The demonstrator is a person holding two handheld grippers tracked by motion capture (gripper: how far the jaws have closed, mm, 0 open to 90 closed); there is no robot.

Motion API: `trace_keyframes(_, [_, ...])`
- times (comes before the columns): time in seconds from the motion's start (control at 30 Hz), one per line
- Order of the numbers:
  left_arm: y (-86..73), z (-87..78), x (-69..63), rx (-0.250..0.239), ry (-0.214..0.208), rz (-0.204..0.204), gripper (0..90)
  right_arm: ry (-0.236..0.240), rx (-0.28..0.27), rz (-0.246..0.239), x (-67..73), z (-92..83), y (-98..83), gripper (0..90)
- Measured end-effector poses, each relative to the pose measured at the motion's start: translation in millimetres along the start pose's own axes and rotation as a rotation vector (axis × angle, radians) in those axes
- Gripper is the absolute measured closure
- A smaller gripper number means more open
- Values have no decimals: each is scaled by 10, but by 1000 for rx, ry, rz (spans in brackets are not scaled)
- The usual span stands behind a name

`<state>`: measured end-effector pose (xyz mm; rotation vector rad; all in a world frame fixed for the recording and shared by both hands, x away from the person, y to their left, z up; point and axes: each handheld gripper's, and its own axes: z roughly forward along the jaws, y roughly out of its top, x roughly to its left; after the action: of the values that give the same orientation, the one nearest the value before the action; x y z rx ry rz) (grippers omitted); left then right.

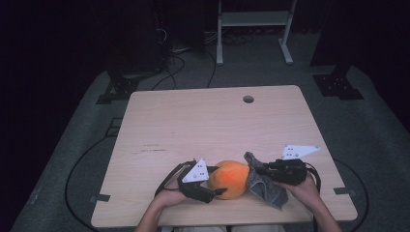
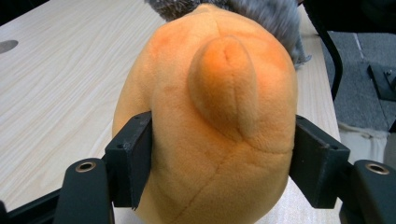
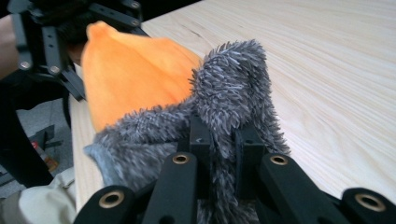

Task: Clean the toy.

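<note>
Your left gripper (image 2: 219,154) has its jaws on either side of the orange plush toy (image 2: 210,121) at the near edge of the table (image 1: 203,121); the pads seem to touch its sides, though I can't tell if they press. Your right gripper (image 3: 223,140) is clenched on the grey fuzzy cloth (image 3: 233,93), which lies against the toy.

Readable text: none.
Counter (image 1: 193,125): a faint dark line of marks (image 1: 152,149), too small to read.

Pale wooden worktop (image 1: 193,121) with round cable hole; on it, an orange plush toy (image 1: 231,178) touching a grey shaggy cloth (image 1: 265,186).
</note>
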<state>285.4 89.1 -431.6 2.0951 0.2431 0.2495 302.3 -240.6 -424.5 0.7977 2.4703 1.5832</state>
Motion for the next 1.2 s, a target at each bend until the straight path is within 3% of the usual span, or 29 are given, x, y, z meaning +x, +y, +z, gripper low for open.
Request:
trace_keyframes(0.17, [-5,12,14,-8,3,-10,295,52,-76,-25,94,-28,82,804])
trace_keyframes(0.23, [-5,16,21,-10,8,-21,291,62,-66,-39,134,13,98,804])
trace_keyframes(0.43, [-19,12,72,-31,23,-74,287,-3,6,-15,35,47,21,804])
trace_keyframes(0.67, [-6,35,78,-42,42,-108,281,17,-33,-42,117,41,88,805])
trace_keyframes(1.03, [112,141,-37,-16,89,-75,288,83,-47,-141,422,148,270,805])
trace_keyframes(1.2, [104,156,-45,-32,66,-75,257,65,-46,-121,345,122,245,805])
